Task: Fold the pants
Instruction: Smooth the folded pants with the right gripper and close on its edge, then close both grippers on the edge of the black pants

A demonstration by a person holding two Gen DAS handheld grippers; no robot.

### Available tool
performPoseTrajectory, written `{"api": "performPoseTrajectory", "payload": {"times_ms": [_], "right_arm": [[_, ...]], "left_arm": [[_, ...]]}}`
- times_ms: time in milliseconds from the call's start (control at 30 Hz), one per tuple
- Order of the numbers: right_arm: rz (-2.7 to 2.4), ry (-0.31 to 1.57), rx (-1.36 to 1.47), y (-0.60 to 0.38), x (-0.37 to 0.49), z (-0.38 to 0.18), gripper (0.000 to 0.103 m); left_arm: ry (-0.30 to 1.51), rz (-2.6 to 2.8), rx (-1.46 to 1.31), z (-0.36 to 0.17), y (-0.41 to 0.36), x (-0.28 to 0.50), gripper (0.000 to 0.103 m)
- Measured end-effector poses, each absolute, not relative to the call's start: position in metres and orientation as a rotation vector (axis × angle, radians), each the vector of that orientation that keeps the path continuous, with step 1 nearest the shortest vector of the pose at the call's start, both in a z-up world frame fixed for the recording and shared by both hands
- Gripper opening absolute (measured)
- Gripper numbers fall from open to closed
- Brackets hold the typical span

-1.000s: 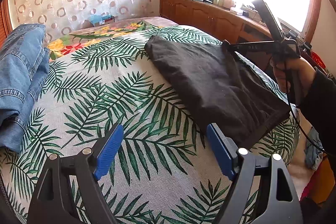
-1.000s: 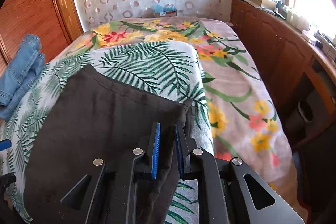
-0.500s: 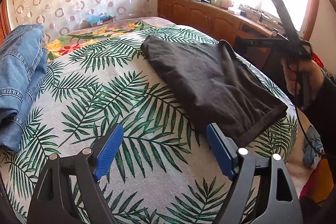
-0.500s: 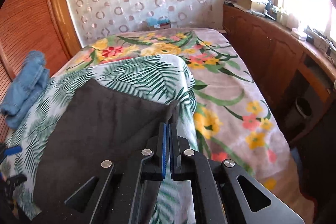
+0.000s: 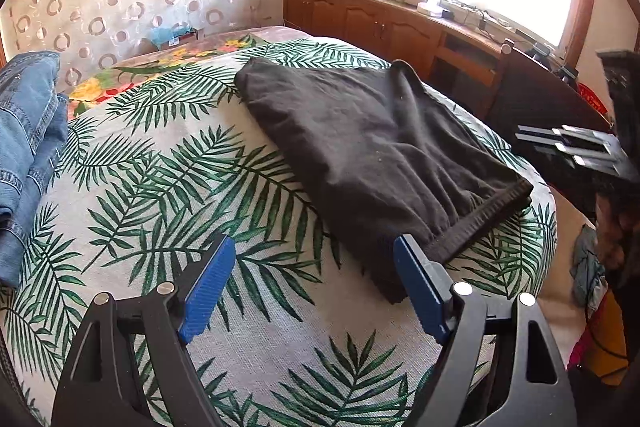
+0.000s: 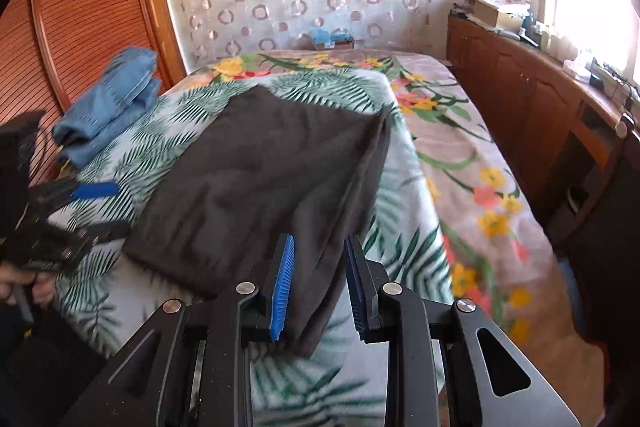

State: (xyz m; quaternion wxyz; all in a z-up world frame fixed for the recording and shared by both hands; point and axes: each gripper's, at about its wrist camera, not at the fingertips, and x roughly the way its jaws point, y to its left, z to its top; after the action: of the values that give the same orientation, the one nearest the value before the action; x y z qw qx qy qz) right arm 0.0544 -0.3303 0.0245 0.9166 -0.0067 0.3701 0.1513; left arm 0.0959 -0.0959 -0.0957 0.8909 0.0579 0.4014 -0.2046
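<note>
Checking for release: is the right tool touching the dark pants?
Cannot tell. In the right wrist view the opening right tool frames the dark pants edge, but blur hides any contact.

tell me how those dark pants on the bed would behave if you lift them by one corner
The dark pants would likely go floppy: the cloth wrinkles and follows the palm-leaf bedspread. The folded layers would probably fall open and hang, since nothing pins them. The gathered ribbed waistband looks thicker, so that end may pull downward. Pushed, they'd likely bunch rather than slide.
</note>
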Motion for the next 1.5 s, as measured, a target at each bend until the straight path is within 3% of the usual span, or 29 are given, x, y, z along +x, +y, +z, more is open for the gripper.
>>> {"api": "performPoseTrajectory", "payload": {"times_ms": [500, 600, 700, 1067, 1367, 1500], "right_arm": [[0.301, 0.821, -0.028, -0.33, 0.034, 0.016, 0.026], [0.298, 0.815, -0.056, -0.327, 0.031, 0.017, 0.013], [0.31, 0.808, -0.053, -0.326, 0.028, 0.019, 0.007], [0.31, 0.819, -0.04, -0.324, 0.021, 0.016, 0.007], [0.279, 0.754, -0.021, -0.339, 0.033, 0.035, 0.016], [0.267, 0.708, -0.023, -0.345, 0.052, 0.047, 0.029]], "left_arm": [[0.854, -0.417, 0.117, -0.105, -0.097, 0.097, 0.082], [0.859, -0.417, 0.113, -0.107, -0.097, 0.098, 0.082], [0.861, -0.42, 0.111, -0.108, -0.097, 0.097, 0.082], [0.857, -0.423, 0.114, -0.106, -0.097, 0.095, 0.082], [0.825, -0.407, 0.127, -0.089, -0.094, 0.108, 0.082], [0.814, -0.407, 0.113, -0.079, -0.093, 0.128, 0.082]]}}
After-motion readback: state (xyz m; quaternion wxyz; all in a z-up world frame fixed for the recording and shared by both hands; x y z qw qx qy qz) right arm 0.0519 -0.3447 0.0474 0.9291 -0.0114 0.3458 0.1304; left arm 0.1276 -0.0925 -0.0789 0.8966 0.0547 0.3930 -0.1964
